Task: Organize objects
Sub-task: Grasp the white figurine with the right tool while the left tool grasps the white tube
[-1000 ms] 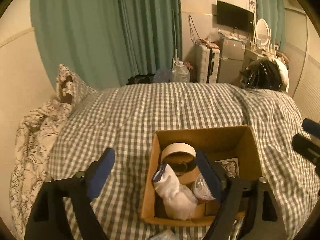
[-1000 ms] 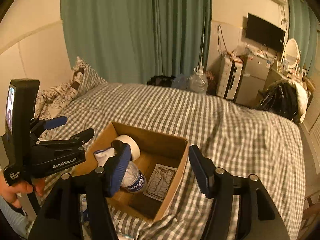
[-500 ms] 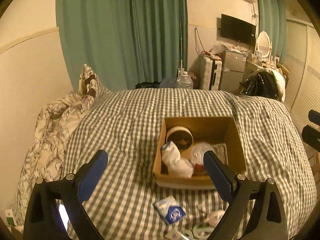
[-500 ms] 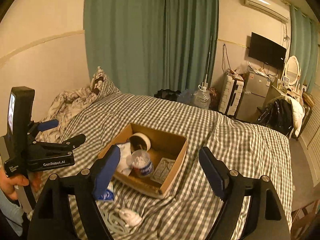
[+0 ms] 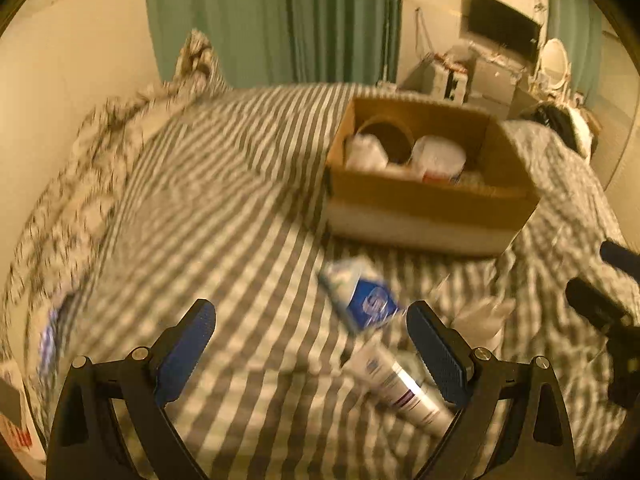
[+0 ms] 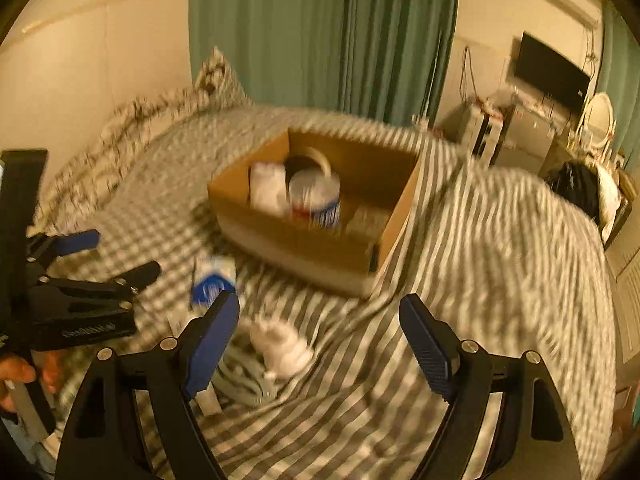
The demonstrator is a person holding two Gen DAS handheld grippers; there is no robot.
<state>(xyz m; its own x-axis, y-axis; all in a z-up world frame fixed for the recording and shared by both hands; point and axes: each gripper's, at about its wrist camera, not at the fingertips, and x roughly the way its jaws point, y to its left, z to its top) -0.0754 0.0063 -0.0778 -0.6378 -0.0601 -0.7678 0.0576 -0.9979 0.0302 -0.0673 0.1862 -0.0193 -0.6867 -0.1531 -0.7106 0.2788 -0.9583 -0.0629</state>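
Several items already sat in the box (image 5: pixel 428 204) ahead of you; your left gripper (image 5: pixel 311 346) and right gripper (image 6: pixel 319 342) gaped empty, with the tube (image 5: pixel 396 384) and packet (image 5: pixel 362 298) left between the left fingers.

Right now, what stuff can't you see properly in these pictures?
- Print on the tube: left view, motion blur; its lower end hides behind the left gripper.
- Blue packet: logo smeared in both views.
- Box contents: both views blurred, near wall hides the bottom.
- White lump and cord: right view, too blurred to name.
- Right gripper: open jaws, empty.
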